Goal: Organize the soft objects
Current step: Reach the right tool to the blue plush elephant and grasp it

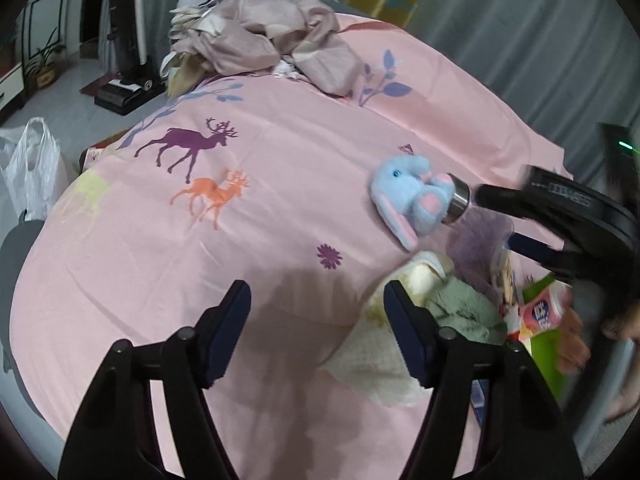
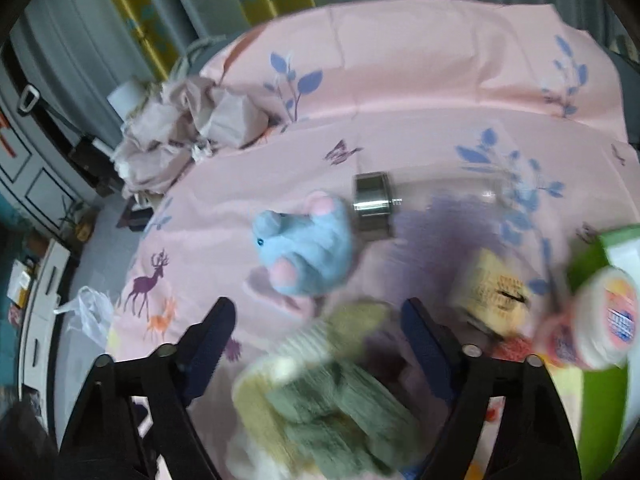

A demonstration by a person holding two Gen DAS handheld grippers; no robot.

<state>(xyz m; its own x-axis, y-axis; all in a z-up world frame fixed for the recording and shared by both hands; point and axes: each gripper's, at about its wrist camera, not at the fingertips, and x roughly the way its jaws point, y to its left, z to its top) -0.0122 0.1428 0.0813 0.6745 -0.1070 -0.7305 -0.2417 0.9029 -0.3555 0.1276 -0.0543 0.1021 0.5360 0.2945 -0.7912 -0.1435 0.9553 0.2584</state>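
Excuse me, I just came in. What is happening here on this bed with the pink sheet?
A person holds a two-finger gripper in each hand above a pink sheet printed with deer. Both the left gripper and the right gripper are open and hold nothing. A blue plush rabbit lies on the sheet beside a bottle with a metal cap. Closer to the grippers lies a green cloth on a cream towel. The right view is blurred.

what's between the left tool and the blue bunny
Only bare pink sheet with a purple flower print, as the left wrist view shows; the open left tool is apart from the blue bunny.
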